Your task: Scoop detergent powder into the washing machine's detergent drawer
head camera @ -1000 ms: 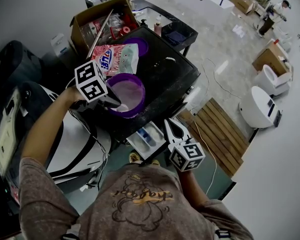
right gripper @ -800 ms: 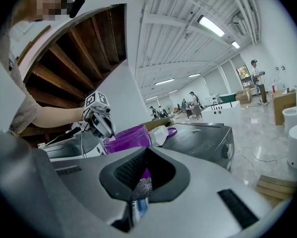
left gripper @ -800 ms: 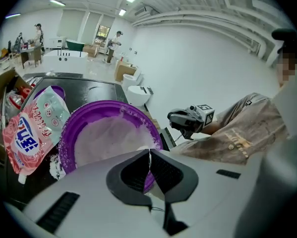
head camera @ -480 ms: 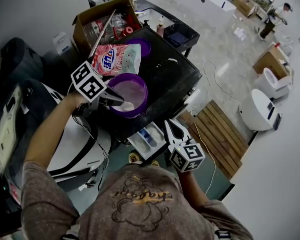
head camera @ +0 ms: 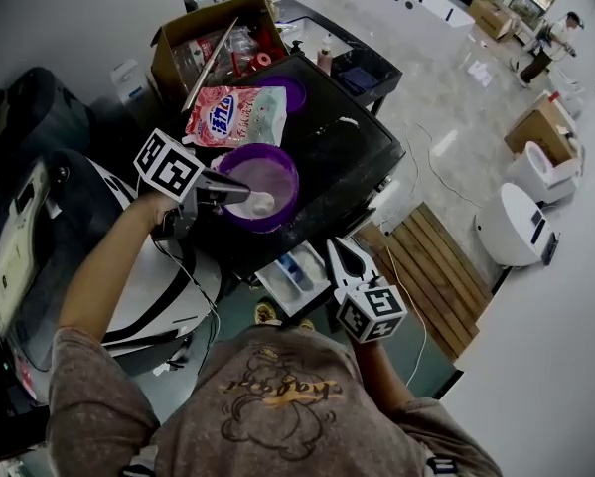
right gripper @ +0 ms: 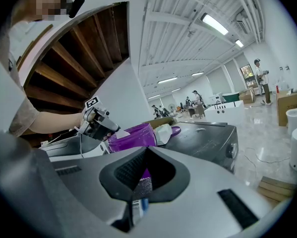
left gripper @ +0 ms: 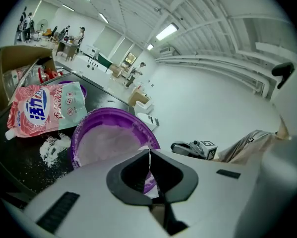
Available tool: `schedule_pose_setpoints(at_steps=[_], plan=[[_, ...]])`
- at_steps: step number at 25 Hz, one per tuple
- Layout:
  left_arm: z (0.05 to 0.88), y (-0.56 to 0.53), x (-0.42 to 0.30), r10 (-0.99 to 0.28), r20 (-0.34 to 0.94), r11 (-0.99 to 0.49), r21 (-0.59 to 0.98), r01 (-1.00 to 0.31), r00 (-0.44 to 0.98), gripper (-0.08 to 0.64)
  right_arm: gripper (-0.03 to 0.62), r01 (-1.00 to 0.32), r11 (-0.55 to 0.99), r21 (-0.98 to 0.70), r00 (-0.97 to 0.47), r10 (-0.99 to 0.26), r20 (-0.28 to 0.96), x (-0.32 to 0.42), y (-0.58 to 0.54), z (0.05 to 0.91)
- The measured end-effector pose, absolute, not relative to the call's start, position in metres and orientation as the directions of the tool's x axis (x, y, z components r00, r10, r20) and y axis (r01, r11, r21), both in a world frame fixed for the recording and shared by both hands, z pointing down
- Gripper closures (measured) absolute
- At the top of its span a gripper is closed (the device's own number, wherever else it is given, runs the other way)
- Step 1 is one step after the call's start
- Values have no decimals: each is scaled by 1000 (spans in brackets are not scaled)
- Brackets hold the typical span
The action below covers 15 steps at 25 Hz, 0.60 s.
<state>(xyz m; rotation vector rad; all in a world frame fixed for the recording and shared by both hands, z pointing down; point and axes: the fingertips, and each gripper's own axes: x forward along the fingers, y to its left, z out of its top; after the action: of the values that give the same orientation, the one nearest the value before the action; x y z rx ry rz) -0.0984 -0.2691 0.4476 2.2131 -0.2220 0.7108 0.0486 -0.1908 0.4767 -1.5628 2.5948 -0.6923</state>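
Head view: your left gripper (head camera: 239,195) holds a white scoop (head camera: 261,204) over the powder in the purple bowl (head camera: 289,172). The detergent drawer (head camera: 275,288) stands open below, just beside your right gripper (head camera: 335,245).

Left gripper view — jaws pinch the scoop's thin handle.

Right gripper view — jaws pressed together, nothing between.

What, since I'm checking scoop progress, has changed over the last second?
The left tongs, shut on the white scoop, swung to point more rightward and carried the scoop along the near side of the purple bowl; it is still over the bowl. Nothing was taken or let go. The right tongs, the open detergent drawer and the detergent bag stayed put.
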Motion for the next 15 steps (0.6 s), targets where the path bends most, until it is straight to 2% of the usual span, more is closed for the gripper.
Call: schedule_pose_setpoints(at_steps=[15], plan=[[422, -287, -116, -263, 345, -517, 738, -434, 901, 536, 597, -814, 449, -369, -540, -819, 195, 40, -192, 473]])
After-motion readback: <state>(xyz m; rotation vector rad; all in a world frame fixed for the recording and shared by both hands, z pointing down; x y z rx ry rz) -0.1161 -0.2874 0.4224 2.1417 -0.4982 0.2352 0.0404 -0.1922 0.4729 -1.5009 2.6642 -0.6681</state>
